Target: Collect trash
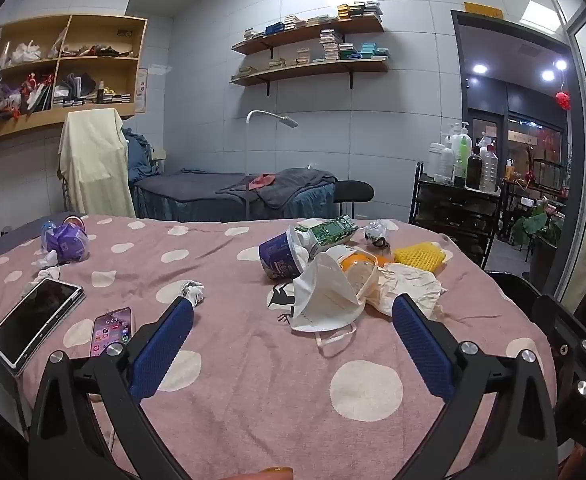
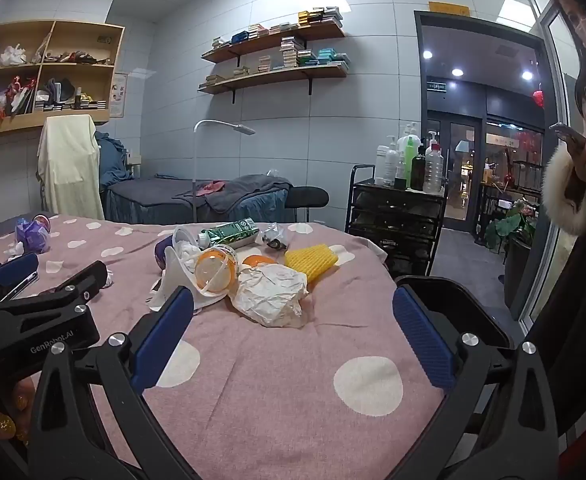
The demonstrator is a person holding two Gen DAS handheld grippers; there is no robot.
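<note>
A heap of trash lies on the pink dotted bed cover [image 1: 253, 380]: a white face mask [image 1: 325, 300], a blue cup [image 1: 283, 254], a green carton [image 1: 329, 230], an orange-lidded container [image 1: 357, 266], crumpled paper [image 1: 409, 286] and yellow foam net [image 1: 419, 254]. My left gripper [image 1: 293, 316] is open, just short of the mask. My right gripper [image 2: 293, 308] is open, near the crumpled paper [image 2: 271, 294]; the mask [image 2: 181, 276], carton [image 2: 231, 232] and foam net [image 2: 311, 260] lie beyond. A small paper wad [image 1: 192, 290] lies by my left finger.
A tablet [image 1: 35, 320] and a phone [image 1: 111, 330] lie at the left. A purple packet [image 1: 67, 240] sits far left. A black bin [image 2: 453, 300] stands by the bed's right edge. A person [image 2: 585, 160] stands at right. A trolley with bottles [image 2: 397, 200] stands behind.
</note>
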